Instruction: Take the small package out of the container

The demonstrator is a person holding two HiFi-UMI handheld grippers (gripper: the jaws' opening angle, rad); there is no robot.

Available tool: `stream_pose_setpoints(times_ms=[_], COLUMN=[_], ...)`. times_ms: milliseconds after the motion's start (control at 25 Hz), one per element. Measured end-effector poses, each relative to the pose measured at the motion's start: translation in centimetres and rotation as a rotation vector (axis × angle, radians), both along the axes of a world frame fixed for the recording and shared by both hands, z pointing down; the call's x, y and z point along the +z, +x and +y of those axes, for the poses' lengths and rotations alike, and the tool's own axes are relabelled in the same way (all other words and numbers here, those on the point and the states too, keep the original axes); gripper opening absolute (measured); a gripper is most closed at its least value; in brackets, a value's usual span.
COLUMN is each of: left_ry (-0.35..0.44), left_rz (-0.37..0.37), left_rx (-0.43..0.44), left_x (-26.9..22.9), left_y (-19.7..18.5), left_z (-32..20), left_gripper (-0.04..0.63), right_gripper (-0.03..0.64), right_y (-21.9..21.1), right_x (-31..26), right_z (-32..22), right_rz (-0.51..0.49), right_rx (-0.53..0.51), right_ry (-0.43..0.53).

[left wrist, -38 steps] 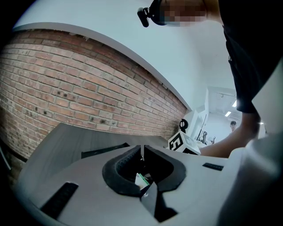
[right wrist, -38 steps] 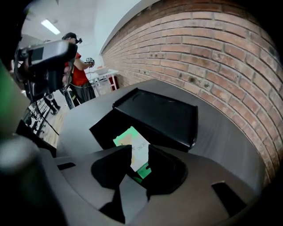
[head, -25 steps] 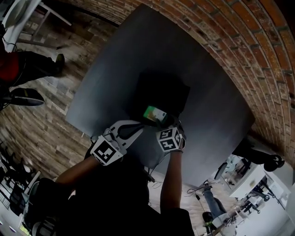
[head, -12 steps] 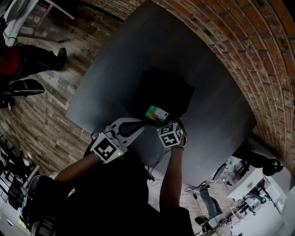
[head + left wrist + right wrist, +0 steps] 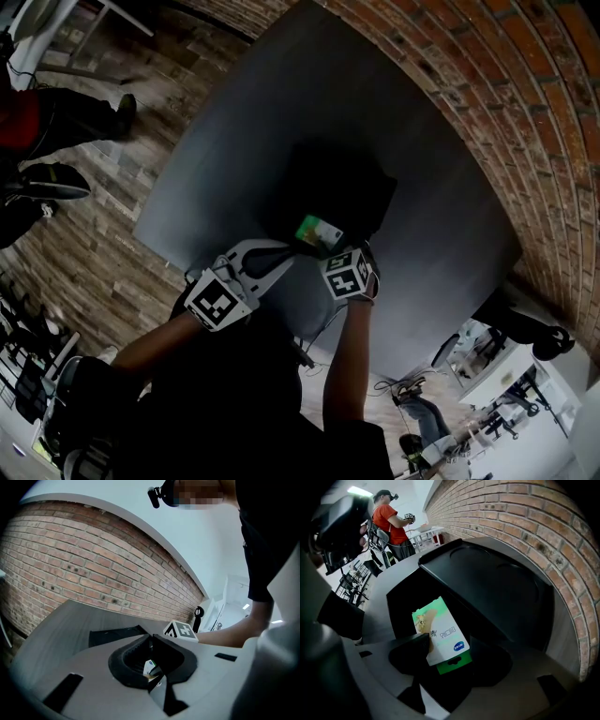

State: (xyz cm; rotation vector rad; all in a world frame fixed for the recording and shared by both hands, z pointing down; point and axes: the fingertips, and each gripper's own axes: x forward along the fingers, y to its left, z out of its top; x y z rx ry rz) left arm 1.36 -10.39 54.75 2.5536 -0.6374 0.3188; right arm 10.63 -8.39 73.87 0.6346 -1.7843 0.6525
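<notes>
A black container [image 5: 281,211] sits near the front edge of a dark grey table [image 5: 234,122], its lid [image 5: 497,588] folded back toward the brick wall. Inside lies a small green and white package [image 5: 317,232]. My right gripper [image 5: 330,246] points steeply down at it. In the right gripper view the package [image 5: 440,630] lies between the jaws of my right gripper [image 5: 450,656], which have just been opening and stand wide. My left gripper [image 5: 289,255] is shut at the container's near left corner. I cannot tell if it pinches the rim.
The table's front edge [image 5: 309,333] runs just below both grippers. A brick wall [image 5: 487,84] borders the far side. A person in a red top [image 5: 391,524] stands across the room beside desks and chairs. Wooden floor [image 5: 84,244] lies to the left.
The head view has shifted slightly. Both grippers stay at the container, and the package lies in the same spot inside it.
</notes>
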Motion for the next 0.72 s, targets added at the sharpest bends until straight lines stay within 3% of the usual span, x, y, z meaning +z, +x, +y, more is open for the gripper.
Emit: stream_pose_setpoints(times_ms=[200,720], left_ry=[-0.007,0.001], left_rz=[0.01,0.017], left_rx=[-0.006,-0.015], left_x=[0.1,-0.3], left_y=[0.1,-0.3], left_z=[0.1,0.4], left_gripper=[0.049,0.049], right_gripper=[0.266,0.144], right_y=[-0.1,-0.6], right_x=[-0.4,-2.6], right_z=[0.0,0.1], right_rz=[0.011,-0.001], right_rx=[-0.011,-0.042], right_ry=[0.033,0.078])
